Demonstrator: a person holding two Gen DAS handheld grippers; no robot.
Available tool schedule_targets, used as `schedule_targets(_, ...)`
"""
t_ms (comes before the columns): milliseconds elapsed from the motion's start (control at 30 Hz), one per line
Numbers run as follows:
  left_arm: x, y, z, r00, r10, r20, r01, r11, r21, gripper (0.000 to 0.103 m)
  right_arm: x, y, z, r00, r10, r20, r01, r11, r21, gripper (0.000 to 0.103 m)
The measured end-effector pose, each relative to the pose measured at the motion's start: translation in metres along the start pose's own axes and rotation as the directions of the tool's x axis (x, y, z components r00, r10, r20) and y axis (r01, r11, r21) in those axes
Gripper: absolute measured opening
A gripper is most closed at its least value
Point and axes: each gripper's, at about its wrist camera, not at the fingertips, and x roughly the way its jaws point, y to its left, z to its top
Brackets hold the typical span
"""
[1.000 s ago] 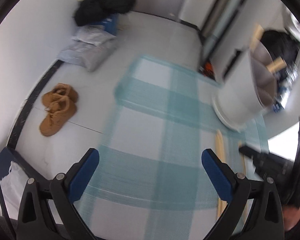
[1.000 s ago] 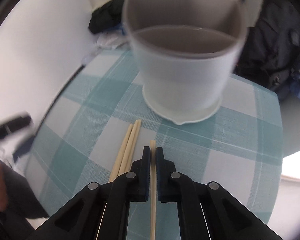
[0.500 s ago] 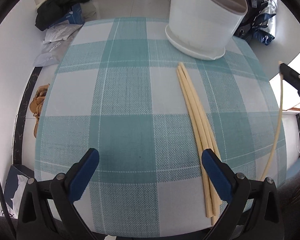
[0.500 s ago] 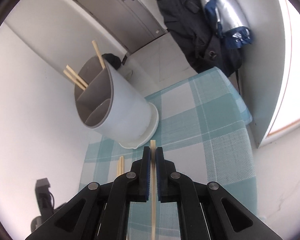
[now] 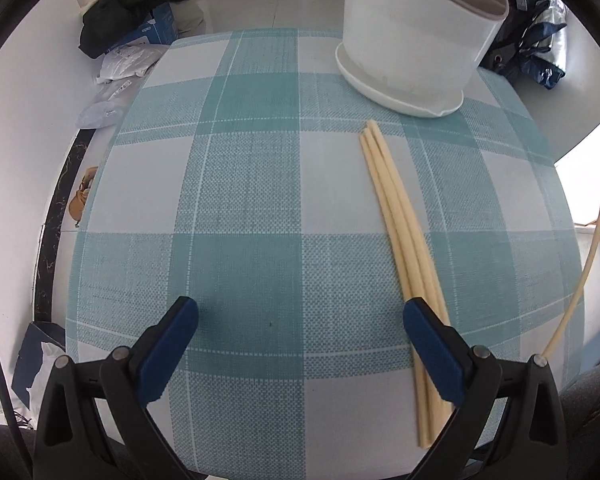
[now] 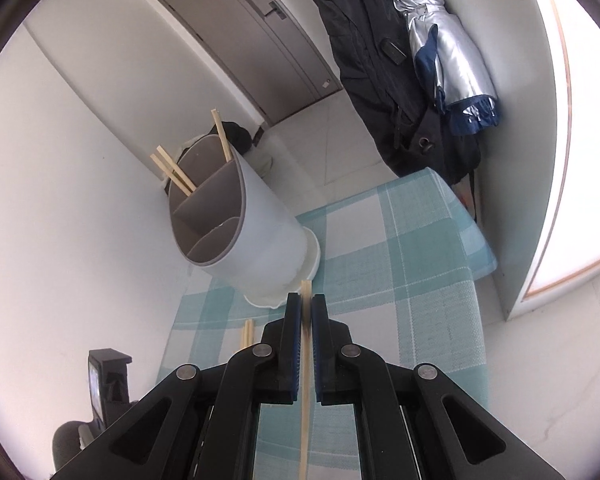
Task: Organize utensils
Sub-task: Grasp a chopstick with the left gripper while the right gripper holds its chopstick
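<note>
A white utensil holder (image 5: 416, 36) with grey divided compartments stands at the far side of the teal checked table (image 5: 252, 208). In the right wrist view the holder (image 6: 252, 240) has three chopsticks (image 6: 176, 172) in its far compartment. Three pale chopsticks (image 5: 400, 240) lie together on the cloth in front of it. My left gripper (image 5: 300, 344) is open and empty, low over the near cloth, its right finger beside the chopsticks' near ends. My right gripper (image 6: 306, 312) is shut on one chopstick (image 6: 306, 360), held up above the table; that chopstick (image 5: 588, 264) shows at the right edge of the left view.
Dark clothes and bags (image 5: 136, 4) lie on the floor beyond the table's far left. Coats and a silver umbrella (image 6: 444, 52) hang on the wall at the right. A grey door (image 6: 260, 32) is behind the holder. A brown shoe (image 5: 80, 200) lies left of the table.
My left gripper swung from facing the floor to facing the table, then moved closer to the three chopsticks. My right gripper lifted the chopstick off the cloth and tilted up.
</note>
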Motion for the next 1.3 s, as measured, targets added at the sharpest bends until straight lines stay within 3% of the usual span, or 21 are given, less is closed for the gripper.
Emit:
schedule_targets(167,0.005,-0.009,0.003,1.000,-0.008,-0.005,0.008,1.000,0.025,0.100,0.000,0.000,0.001,1.000,0.010,0.004,-0.010,1.000,-0.010,0.004)
schedule_targets(267,0.009,-0.015,0.006,1.000,0.026,-0.012,-0.025,0.998,0.058,0.102,0.002,0.001,0.001,1.000,0.014,0.000,-0.014,1.000,-0.011,0.004)
schedule_targets(667,0.017,0.008,0.042,0.998,0.048,-0.038,-0.050,0.998,-0.034,0.098,0.007,0.004,0.001,1.000,0.025,-0.013,-0.025,0.999,-0.023,0.004)
schedule_targets(767,0.023,0.002,0.054,0.998,0.046,-0.043,-0.047,0.999,-0.016,0.085,0.007,0.004,0.003,1.000,0.021,-0.008,-0.021,0.999,-0.026,0.004)
schedule_targets(833,0.026,-0.003,0.062,0.998,0.043,-0.050,-0.044,0.999,-0.014,0.081,0.008,0.003,0.005,1.000,0.022,-0.006,-0.022,0.999,-0.024,0.004)
schedule_targets(933,0.023,-0.011,0.066,0.997,0.042,-0.060,-0.043,0.999,-0.020,0.064,0.008,0.001,0.006,1.000,0.024,-0.003,-0.024,1.000,-0.018,0.004)
schedule_targets(1033,0.021,-0.019,0.071,0.996,0.038,-0.080,-0.039,0.999,-0.013,0.028,0.007,0.000,0.008,1.000,0.026,0.001,-0.026,1.000,-0.012,0.004)
schedule_targets(1067,0.020,-0.021,0.070,0.995,0.035,-0.092,-0.035,0.999,-0.004,0.006,0.007,0.000,0.008,1.000,0.026,0.002,-0.026,1.000,-0.011,0.004)
schedule_targets(1200,0.019,-0.017,0.068,0.996,0.023,-0.092,-0.028,0.998,-0.049,0.002,0.006,0.002,0.008,1.000,0.014,0.004,-0.014,0.999,-0.038,0.004)
schedule_targets(1300,0.013,-0.005,0.066,0.999,-0.039,-0.035,0.035,0.994,-0.101,0.002,0.006,0.005,0.007,1.000,0.008,0.006,-0.007,0.999,-0.049,0.004)
